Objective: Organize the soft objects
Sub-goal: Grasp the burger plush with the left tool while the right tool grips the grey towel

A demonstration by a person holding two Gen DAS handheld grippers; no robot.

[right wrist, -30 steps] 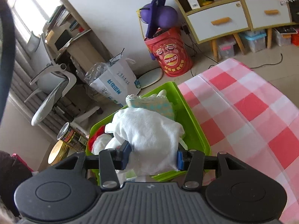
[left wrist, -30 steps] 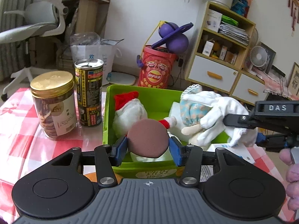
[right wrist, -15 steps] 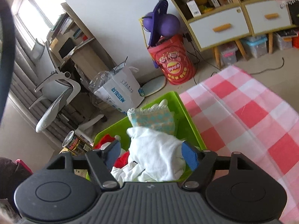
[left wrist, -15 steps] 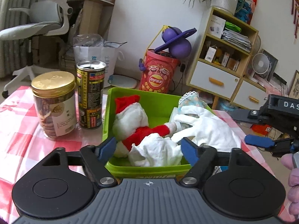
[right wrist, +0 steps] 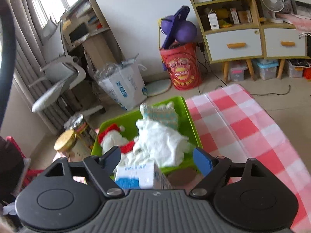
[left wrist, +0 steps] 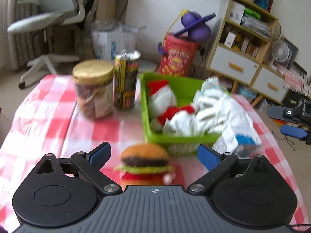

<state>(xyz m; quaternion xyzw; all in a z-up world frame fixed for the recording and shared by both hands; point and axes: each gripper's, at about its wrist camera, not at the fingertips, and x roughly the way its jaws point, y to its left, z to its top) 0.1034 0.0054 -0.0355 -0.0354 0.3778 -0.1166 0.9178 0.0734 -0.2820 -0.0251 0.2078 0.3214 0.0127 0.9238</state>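
Fingers spread on left gripper (left wrist: 153, 154) and right gripper (right wrist: 156, 160), holding nothing; burger plush (left wrist: 144, 164) near, green bin (left wrist: 144, 116) beyond, full of soft toys.

White wall (right wrist: 136, 19), shelf unit (right wrist: 233, 29), office chair (left wrist: 48, 15), window (right wrist: 48, 5).

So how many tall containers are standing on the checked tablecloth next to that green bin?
2: a gold-lidded jar and a dark can right beside it, between the jar and the green bin. Others may sit out of view.
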